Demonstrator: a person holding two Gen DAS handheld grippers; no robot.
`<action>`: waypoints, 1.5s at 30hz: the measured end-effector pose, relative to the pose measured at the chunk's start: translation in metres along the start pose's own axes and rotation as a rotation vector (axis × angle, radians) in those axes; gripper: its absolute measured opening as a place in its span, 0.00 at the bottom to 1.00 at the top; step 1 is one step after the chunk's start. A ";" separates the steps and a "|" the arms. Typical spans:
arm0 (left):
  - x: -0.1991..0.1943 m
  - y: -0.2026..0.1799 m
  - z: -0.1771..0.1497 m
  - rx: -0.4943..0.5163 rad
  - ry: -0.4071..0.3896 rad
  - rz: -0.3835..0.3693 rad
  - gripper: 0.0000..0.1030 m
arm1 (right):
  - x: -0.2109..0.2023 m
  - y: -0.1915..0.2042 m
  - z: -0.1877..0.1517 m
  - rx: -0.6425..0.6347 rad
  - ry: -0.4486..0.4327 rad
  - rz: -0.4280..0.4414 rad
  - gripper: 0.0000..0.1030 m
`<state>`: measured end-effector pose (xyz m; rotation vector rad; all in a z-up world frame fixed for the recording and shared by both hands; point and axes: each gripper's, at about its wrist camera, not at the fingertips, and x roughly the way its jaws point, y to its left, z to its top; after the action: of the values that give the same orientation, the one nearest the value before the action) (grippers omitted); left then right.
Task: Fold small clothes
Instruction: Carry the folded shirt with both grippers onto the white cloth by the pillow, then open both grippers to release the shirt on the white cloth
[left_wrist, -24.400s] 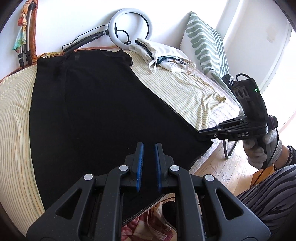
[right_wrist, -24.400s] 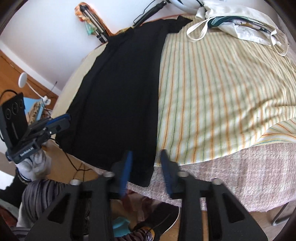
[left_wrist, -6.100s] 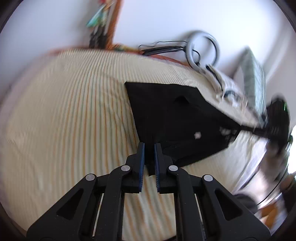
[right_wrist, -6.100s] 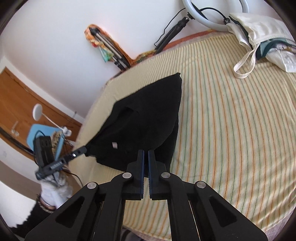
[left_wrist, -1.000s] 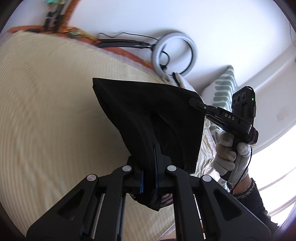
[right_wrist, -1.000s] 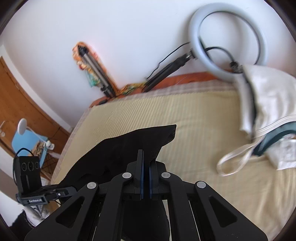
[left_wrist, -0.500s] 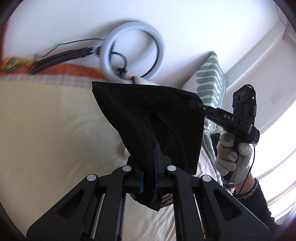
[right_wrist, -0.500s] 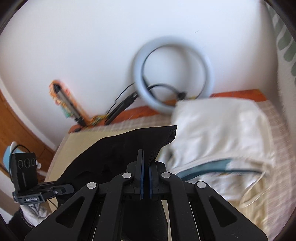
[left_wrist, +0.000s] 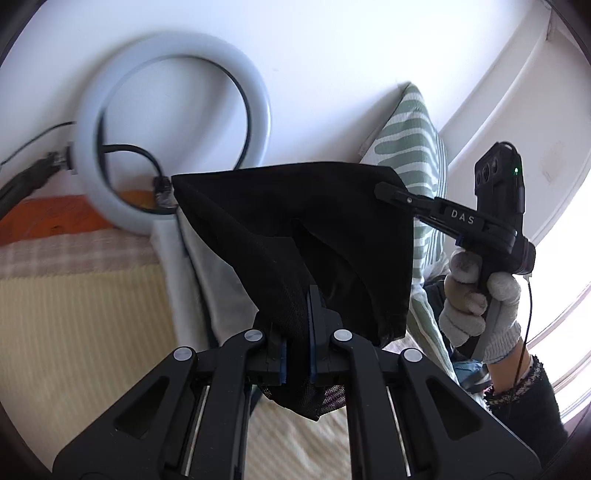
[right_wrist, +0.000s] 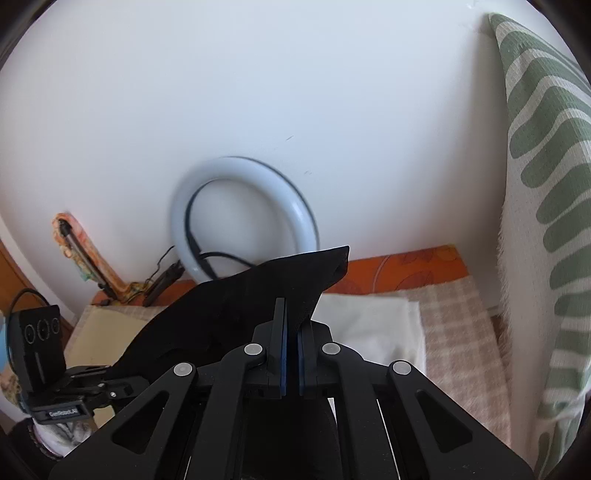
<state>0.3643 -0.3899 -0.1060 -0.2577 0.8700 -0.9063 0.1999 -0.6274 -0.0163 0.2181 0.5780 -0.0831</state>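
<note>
A folded black garment (left_wrist: 314, 236) hangs in the air between my two grippers, above the bed. My left gripper (left_wrist: 295, 332) is shut on its near corner. My right gripper (left_wrist: 391, 192), seen from the left wrist view at the right, is shut on the garment's far upper corner. In the right wrist view my right gripper (right_wrist: 291, 343) is shut on the black garment (right_wrist: 251, 306), and my left gripper (right_wrist: 110, 384) holds its other end at the lower left.
A white ring light (left_wrist: 173, 125) leans on the white wall at the head of the bed. A green-and-white patterned pillow (right_wrist: 543, 206) stands at the right. A white bag (right_wrist: 373, 325) lies on the striped bedspread (left_wrist: 74, 339) below.
Both grippers have carried the garment toward the head of the bed and to the right. The ring light and pillow now look much closer. Both grips are unchanged.
</note>
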 end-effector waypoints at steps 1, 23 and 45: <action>0.008 0.000 0.001 0.004 0.003 0.004 0.05 | 0.006 -0.007 0.002 -0.002 -0.002 -0.014 0.02; 0.044 0.019 -0.057 0.106 0.132 0.240 0.27 | 0.029 -0.020 -0.063 -0.106 0.074 -0.292 0.24; -0.102 -0.064 -0.090 0.287 -0.054 0.360 0.71 | -0.064 0.028 -0.091 -0.059 0.012 -0.342 0.26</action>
<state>0.2275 -0.3362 -0.0733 0.1211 0.6972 -0.6722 0.1018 -0.5787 -0.0504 0.0603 0.6247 -0.3955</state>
